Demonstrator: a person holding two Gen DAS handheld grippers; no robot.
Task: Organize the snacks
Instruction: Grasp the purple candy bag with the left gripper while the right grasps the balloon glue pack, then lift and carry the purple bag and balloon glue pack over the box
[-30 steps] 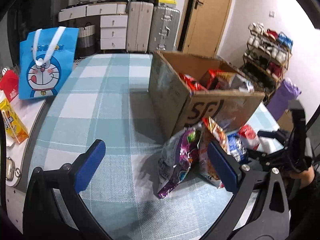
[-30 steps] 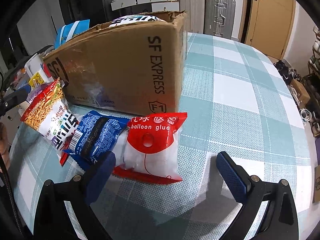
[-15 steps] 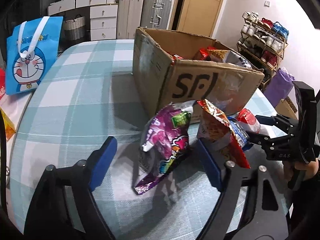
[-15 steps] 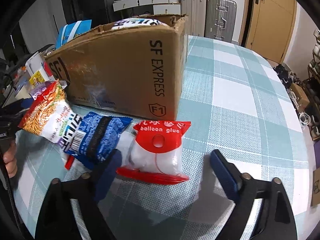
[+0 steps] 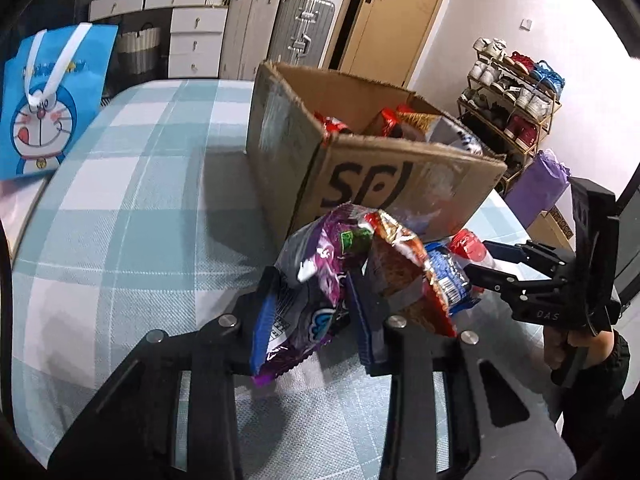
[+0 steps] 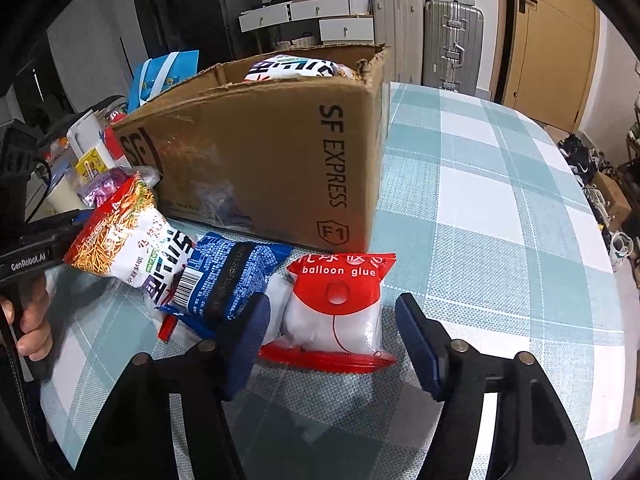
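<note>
A purple snack bag (image 5: 316,256) stands on the checked tablecloth in front of the open SF Express cardboard box (image 5: 280,152). My left gripper (image 5: 313,292) is closing, and its blue pads press on the bag's lower half. An orange noodle snack bag (image 5: 400,264) leans beside it, with a blue packet (image 6: 232,276) lying against it. In the right wrist view a red and white "balloon glue" packet (image 6: 336,312) lies flat between the pads of my right gripper (image 6: 332,308). Those jaws are closing, and a gap still shows at the right pad. The box (image 6: 260,160) holds several snack packs.
A blue cartoon gift bag (image 5: 44,108) stands at the table's far left edge. Small clutter (image 6: 88,152) sits left of the box. Suitcases (image 5: 304,28) and drawers line the back wall, and a shoe rack (image 5: 516,92) stands to the right. Bare tablecloth (image 6: 480,200) stretches right of the box.
Both pairs of jaws have narrowed. The left gripper moved forward and down around the purple bag and now pinches it. The right pads closed in on the balloon glue packet.
</note>
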